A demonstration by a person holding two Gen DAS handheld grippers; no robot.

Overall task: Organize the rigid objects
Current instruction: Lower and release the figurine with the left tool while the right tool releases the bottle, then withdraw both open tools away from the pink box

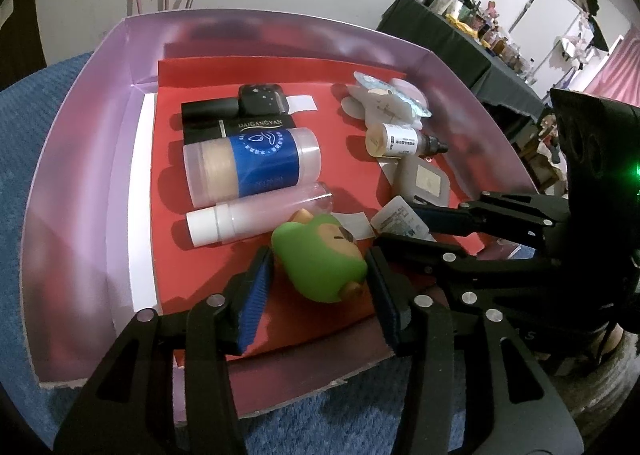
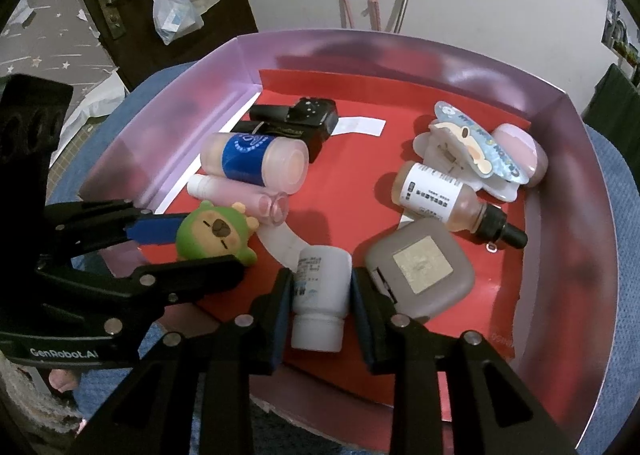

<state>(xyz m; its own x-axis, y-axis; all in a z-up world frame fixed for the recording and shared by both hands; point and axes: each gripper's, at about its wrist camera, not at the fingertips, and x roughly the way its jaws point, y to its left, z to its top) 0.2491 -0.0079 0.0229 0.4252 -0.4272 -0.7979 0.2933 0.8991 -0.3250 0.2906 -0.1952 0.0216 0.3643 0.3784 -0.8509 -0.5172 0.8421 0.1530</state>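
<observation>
A pink box [image 1: 80,183] with a red floor holds the objects. My left gripper [image 1: 316,275] is inside it, with its blue pads on either side of a green toy figure [image 1: 320,259], which also shows in the right wrist view [image 2: 216,231]. My right gripper [image 2: 320,287] has its fingers on both sides of a small white bottle [image 2: 320,295], seen partly in the left wrist view [image 1: 400,221]. Whether either grip is tight I cannot tell for sure, but the pads touch the objects.
Against the left side lie a blue-labelled jar [image 1: 252,165], a pink tube [image 1: 256,215] and black cases [image 1: 236,107]. On the right are a dropper bottle [image 2: 448,201], a grey compact [image 2: 420,267] and a hair clip [image 2: 472,147]. A blue cloth [image 1: 16,159] lies under the box.
</observation>
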